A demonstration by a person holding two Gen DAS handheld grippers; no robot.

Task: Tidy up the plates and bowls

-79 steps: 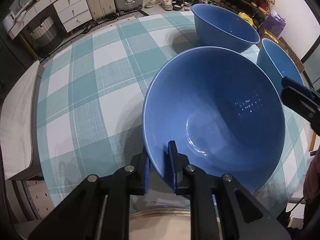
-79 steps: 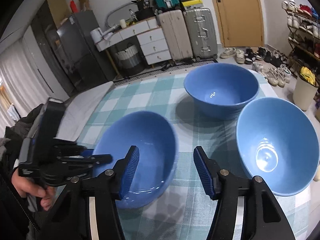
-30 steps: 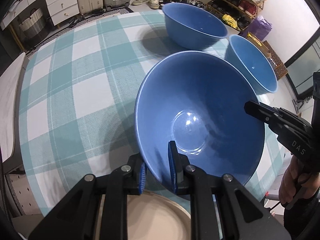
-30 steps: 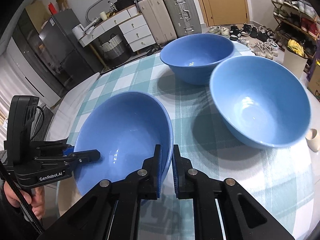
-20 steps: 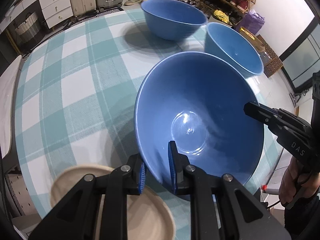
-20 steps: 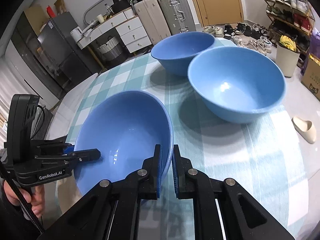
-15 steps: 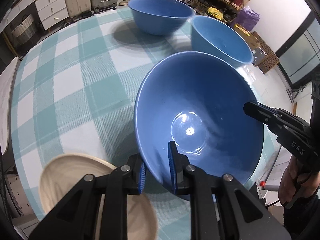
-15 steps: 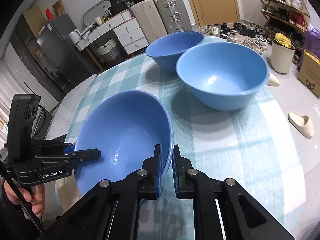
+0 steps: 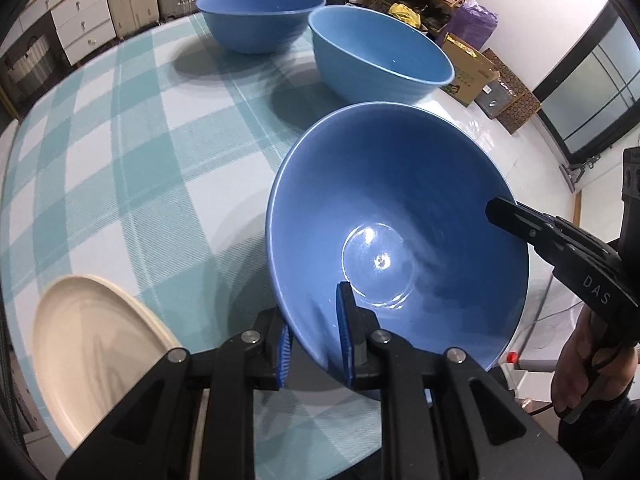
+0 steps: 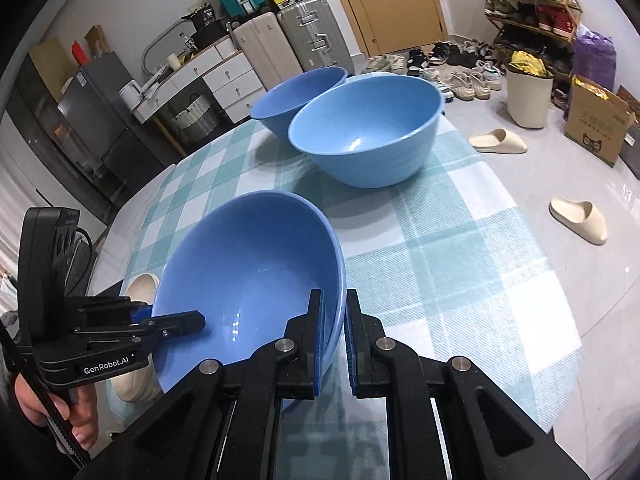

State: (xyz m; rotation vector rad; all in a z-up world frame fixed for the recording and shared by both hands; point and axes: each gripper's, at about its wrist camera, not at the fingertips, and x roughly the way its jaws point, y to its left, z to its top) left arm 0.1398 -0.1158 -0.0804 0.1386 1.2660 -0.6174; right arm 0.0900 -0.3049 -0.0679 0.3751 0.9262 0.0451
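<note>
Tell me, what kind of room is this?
Probably a lived-in home, perhaps a dining spot by the entrance: a table with a checked tablecloth, suitcases against the wall, and a shoe rack near the door.

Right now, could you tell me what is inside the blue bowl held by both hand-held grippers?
The held blue bowl shows only a glossy bare interior. One finger of each hand-held gripper, left and right, covers a small patch inside its rim.
</note>
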